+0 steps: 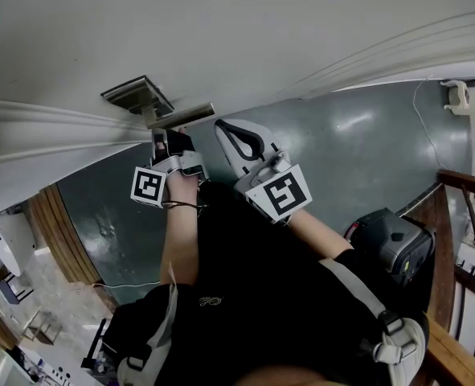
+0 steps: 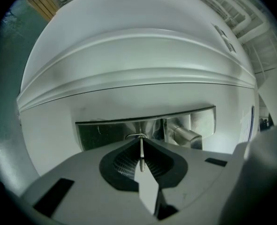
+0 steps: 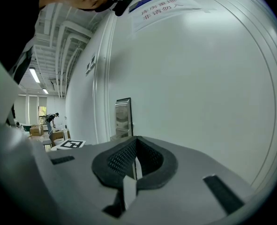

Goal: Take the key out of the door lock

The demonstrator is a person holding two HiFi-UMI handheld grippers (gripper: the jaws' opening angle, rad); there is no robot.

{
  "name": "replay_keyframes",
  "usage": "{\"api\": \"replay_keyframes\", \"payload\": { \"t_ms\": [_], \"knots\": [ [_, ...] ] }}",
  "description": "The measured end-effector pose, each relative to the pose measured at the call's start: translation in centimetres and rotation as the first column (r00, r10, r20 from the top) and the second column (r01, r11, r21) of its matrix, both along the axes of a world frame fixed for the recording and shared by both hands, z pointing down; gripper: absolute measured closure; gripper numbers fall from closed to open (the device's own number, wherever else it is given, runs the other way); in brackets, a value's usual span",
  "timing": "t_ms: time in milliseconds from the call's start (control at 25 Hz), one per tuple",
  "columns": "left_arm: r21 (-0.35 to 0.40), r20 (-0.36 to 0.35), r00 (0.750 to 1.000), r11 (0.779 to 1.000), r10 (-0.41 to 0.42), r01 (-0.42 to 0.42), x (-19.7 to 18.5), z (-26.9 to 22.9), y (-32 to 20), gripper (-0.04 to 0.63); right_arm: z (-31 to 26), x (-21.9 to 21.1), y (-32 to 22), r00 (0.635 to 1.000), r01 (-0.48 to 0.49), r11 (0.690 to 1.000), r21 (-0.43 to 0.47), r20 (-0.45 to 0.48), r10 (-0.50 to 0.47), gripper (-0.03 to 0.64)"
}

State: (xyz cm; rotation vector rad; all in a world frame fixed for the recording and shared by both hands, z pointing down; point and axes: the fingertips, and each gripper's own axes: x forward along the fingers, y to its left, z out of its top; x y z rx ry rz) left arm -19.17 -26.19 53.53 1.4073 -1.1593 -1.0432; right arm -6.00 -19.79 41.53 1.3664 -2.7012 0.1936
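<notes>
The steel lock plate (image 1: 137, 95) sits on the white door (image 1: 245, 30), with its lever handle (image 1: 185, 116) just below it. My left gripper (image 1: 159, 137) is pressed up to the plate. In the left gripper view its pads are shut on the thin metal key (image 2: 141, 150), whose far end meets the keyhole (image 2: 136, 136) in the lock plate (image 2: 110, 132); the handle stub (image 2: 187, 136) is to the right. My right gripper (image 1: 223, 129) hangs beside the left one, shut with nothing in it (image 3: 136, 149), and points along the door at the lock plate (image 3: 123, 118).
A paper sign (image 3: 162, 4) is stuck high on the door. On the green floor stands a black case (image 1: 394, 244), next to a wooden railing (image 1: 462, 248). Raised moulding (image 1: 52, 123) runs across the door. A person works far down the hall (image 3: 50, 121).
</notes>
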Motion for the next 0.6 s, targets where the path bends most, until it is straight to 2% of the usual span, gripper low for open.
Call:
{"api": "replay_keyframes", "payload": {
  "t_ms": [120,240,360,600],
  "knots": [
    [0.024,-0.005,1.000,1.000,-0.008,0.009,0.2,-0.5,-0.2,0.558,-0.4,0.0,0.1,1.000,0.002,1.000,-0.017,0.005,-0.002,0.609],
    [0.032,-0.039,0.997,0.998,-0.059,0.060,0.2,-0.8,0.0,0.558,-0.3,0.1,0.1,1.000,0.023,1.000,-0.017,-0.002,-0.023,0.609],
    [0.026,-0.062,0.993,0.994,-0.102,0.103,0.2,-0.8,0.0,0.558,-0.5,-0.1,0.0,0.999,0.036,0.999,-0.011,-0.008,-0.036,0.609],
    [0.001,-0.084,0.987,0.990,-0.139,0.139,0.0,-0.6,0.2,0.558,-0.8,-1.2,0.3,0.998,0.053,0.999,-0.007,-0.027,-0.053,0.609]
  ]
}}
